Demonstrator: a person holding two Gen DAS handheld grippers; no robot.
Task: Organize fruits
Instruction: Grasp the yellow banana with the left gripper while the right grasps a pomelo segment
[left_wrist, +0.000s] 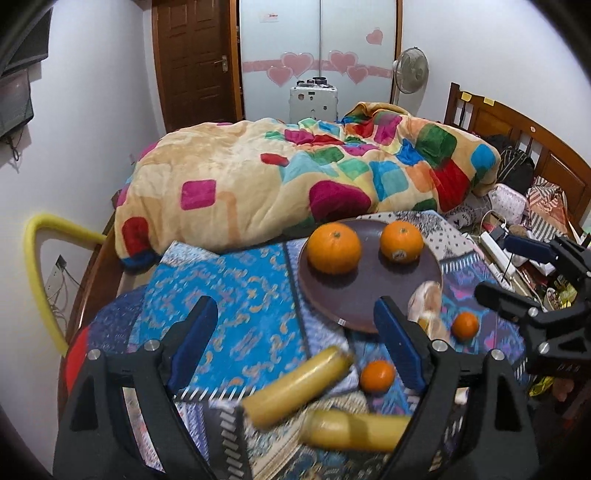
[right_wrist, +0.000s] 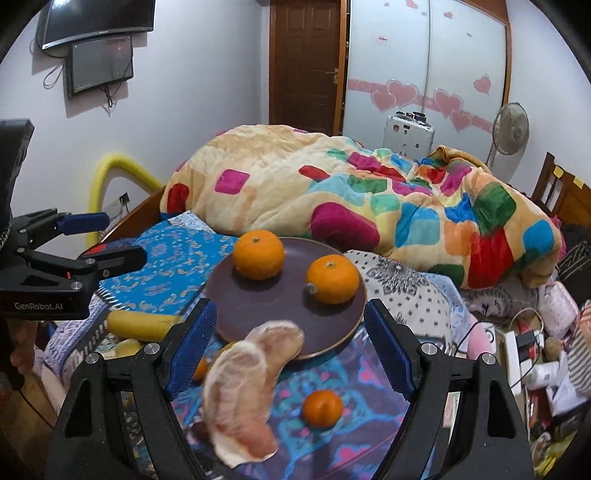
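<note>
Left claw (left_wrist: 295, 343) released, nothing between its pads. Two bananas (left_wrist: 295, 384) lie on the bedspread right under it, one small orange (left_wrist: 377, 375) just inside its right finger. Right claw (right_wrist: 286, 354) also released and empty; pomelo pieces (right_wrist: 243, 391) sit directly below it, another small orange (right_wrist: 322, 408) beside them. Plate (right_wrist: 258, 314) just ahead holds two big oranges (right_wrist: 258, 254). Judgement: bananas bruise, grip mid-length, lightly. Pomelo is soft and wet, likely slippery; pinch across the thick part.
</note>
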